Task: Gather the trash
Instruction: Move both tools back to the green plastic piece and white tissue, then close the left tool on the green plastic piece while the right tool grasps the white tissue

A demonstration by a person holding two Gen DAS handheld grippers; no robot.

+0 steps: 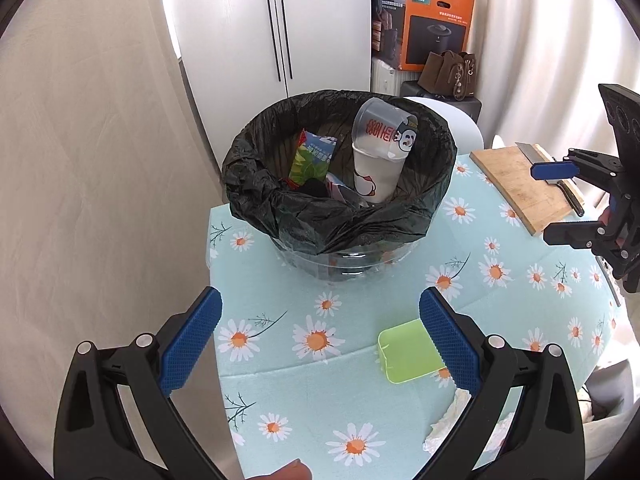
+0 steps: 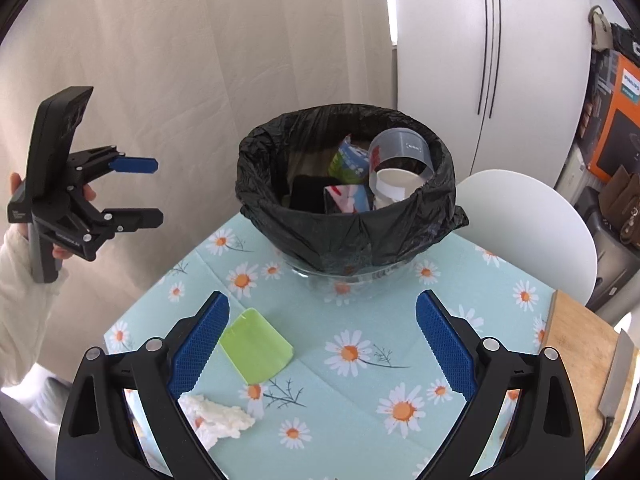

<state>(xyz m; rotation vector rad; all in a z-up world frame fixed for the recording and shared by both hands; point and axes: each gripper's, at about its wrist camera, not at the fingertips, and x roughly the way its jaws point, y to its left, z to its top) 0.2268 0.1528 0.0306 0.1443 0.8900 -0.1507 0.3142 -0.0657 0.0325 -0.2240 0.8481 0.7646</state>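
A bin lined with a black bag [image 1: 340,216] [image 2: 348,232] stands on the daisy tablecloth and holds two plastic cups [image 1: 380,152] [image 2: 396,164], snack wrappers [image 1: 312,156] and other bits. A green plastic piece [image 1: 408,356] [image 2: 256,352] and a crumpled white tissue [image 1: 452,420] [image 2: 216,420] lie on the cloth nearer me. My left gripper [image 1: 320,344] [image 2: 154,190] is open and empty, in front of the bin. My right gripper [image 2: 322,348] [image 1: 560,200] is open and empty, with the green piece by its left finger.
A wooden cutting board [image 1: 520,184] [image 2: 580,360] with a cleaver [image 2: 618,376] lies at the table's right side. A white chair [image 2: 520,220] stands behind the table. Curtains, a white fridge [image 1: 276,20] and an orange box [image 1: 436,20] are beyond.
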